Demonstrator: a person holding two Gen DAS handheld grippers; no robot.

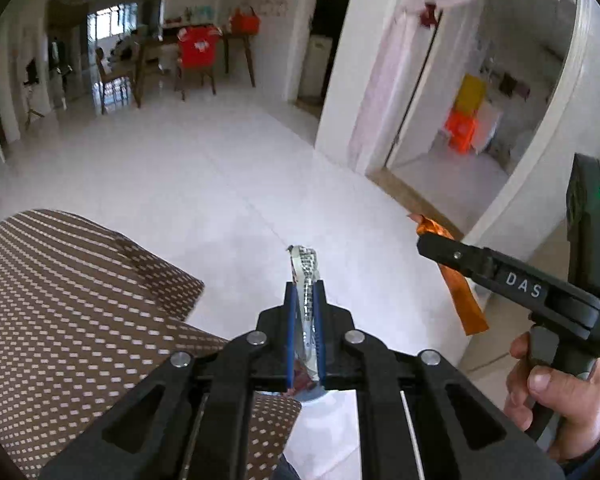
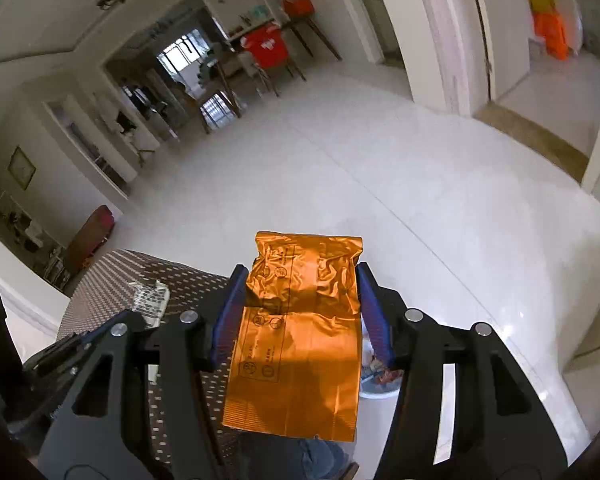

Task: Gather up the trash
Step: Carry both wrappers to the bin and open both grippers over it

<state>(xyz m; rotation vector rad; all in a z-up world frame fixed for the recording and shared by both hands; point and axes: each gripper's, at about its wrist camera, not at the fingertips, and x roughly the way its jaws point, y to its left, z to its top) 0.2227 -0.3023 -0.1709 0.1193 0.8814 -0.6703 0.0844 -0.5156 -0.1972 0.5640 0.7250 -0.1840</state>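
My left gripper (image 1: 305, 286) is shut on a silver foil wrapper (image 1: 306, 276) that stands up between its blue pads. It also shows at the left of the right wrist view (image 2: 150, 302). My right gripper (image 2: 300, 276) is shut on an orange foil wrapper (image 2: 300, 336), which spans the gap between its fingers and hangs down. In the left wrist view the right gripper (image 1: 428, 240) is at the right, held in a hand, with the orange wrapper (image 1: 462, 292) hanging from it. Both are held in the air above the floor.
A brown cushion with white dots (image 1: 60, 300) lies below at the left, also in the right wrist view (image 2: 140, 276). White tiled floor (image 1: 220, 168) stretches ahead. A dining table and chairs (image 1: 192, 56) stand far back. A doorway (image 1: 460, 120) opens at the right.
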